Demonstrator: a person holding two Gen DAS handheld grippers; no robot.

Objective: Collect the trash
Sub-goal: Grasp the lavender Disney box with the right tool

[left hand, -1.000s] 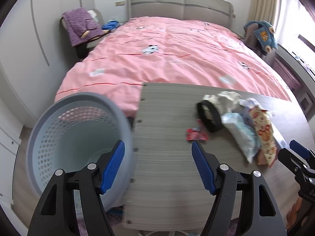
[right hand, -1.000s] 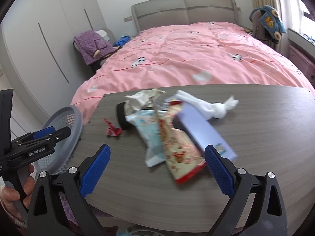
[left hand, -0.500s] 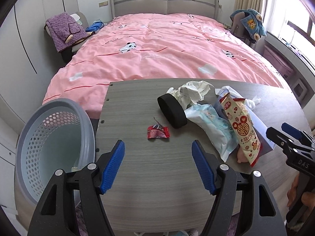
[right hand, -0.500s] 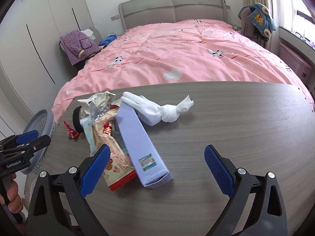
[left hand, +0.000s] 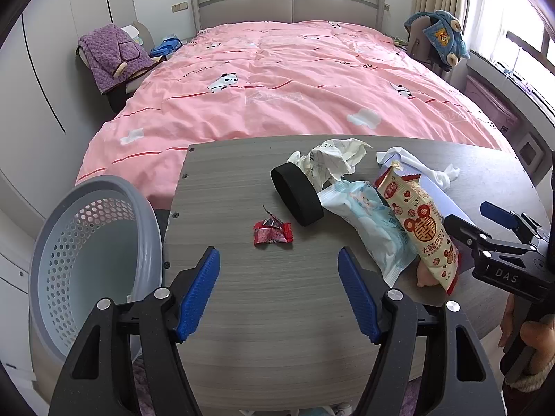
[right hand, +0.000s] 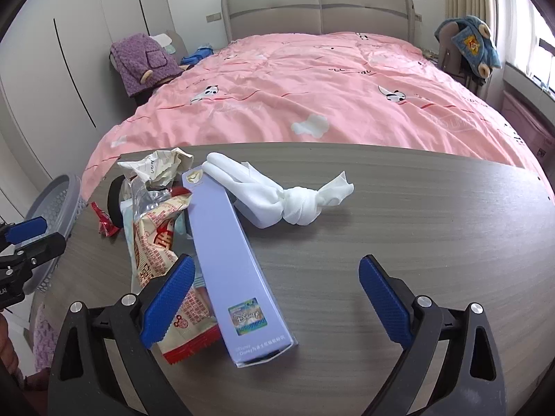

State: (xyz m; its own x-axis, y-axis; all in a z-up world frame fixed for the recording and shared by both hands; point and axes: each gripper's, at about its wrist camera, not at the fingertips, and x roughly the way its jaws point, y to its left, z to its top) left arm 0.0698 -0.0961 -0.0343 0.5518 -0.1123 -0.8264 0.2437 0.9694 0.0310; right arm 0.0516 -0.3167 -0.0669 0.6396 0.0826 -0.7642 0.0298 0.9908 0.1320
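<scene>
Both views have swung rightward; left gripper (left hand: pixel 279 293) and right gripper (right hand: pixel 274 303) gape wide (holding nothing).

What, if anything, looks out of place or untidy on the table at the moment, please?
Litter is heaped at the table's left end: crumpled paper, snack packets, a lavender box and a knotted white tissue. A red candy wrapper lies apart. The basket appears empty.
</scene>
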